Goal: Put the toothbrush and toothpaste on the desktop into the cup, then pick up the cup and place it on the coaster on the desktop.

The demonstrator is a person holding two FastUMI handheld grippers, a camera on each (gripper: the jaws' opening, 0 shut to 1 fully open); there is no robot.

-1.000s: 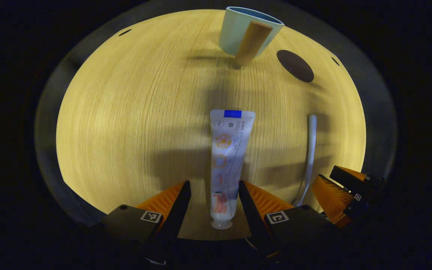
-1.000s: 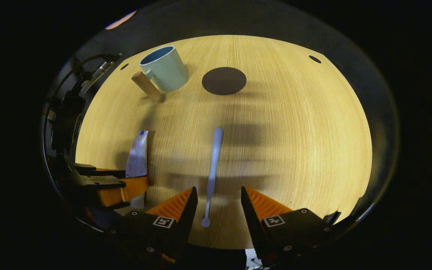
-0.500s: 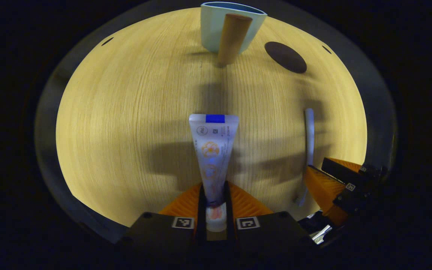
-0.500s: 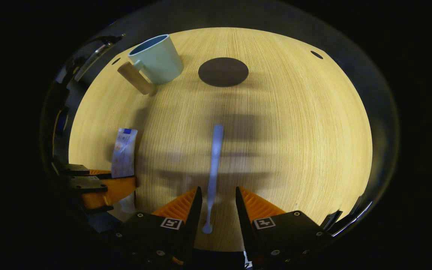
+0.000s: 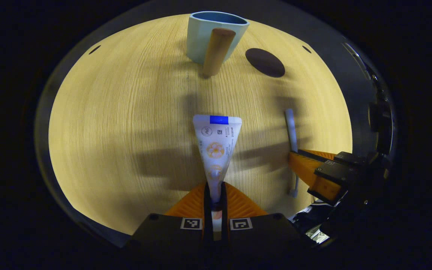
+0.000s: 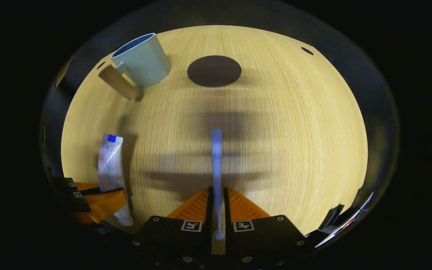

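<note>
Left gripper view has the left gripper (image 5: pixel 216 195) at the bottom with both fingers pinched on the cap end of the white toothpaste tube with orange flower prints and a blue band (image 5: pixel 217 146); the tube's flat crimped end points ahead over the pale wooden desktop (image 5: pixel 126 123); beyond it stands the pale green cup with a blue inside and a wooden stick handle (image 5: pixel 210 43), upright, its handle facing the camera; just beside the cup, to its right, lies the dark round flat coaster (image 5: pixel 265 62), apart from the cup; farther right the right gripper (image 5: pixel 298 165) is pressed onto the pale blue slim toothbrush (image 5: pixel 290 125).

Right gripper view shows that gripper (image 6: pixel 216 202) with both fingers closed on the toothbrush (image 6: pixel 216 157) near its rear end; the handle runs straight forward from between them, above the desktop (image 6: pixel 294 131); the coaster (image 6: pixel 214 71) lies ahead near the far edge, bare; the cup (image 6: pixel 141 64) stands just left of it, handle turned outward to the left; low at left the left gripper (image 6: pixel 103 197) clamps the toothpaste tube (image 6: pixel 109 161); whether either item has left the wood cannot be told.
</note>
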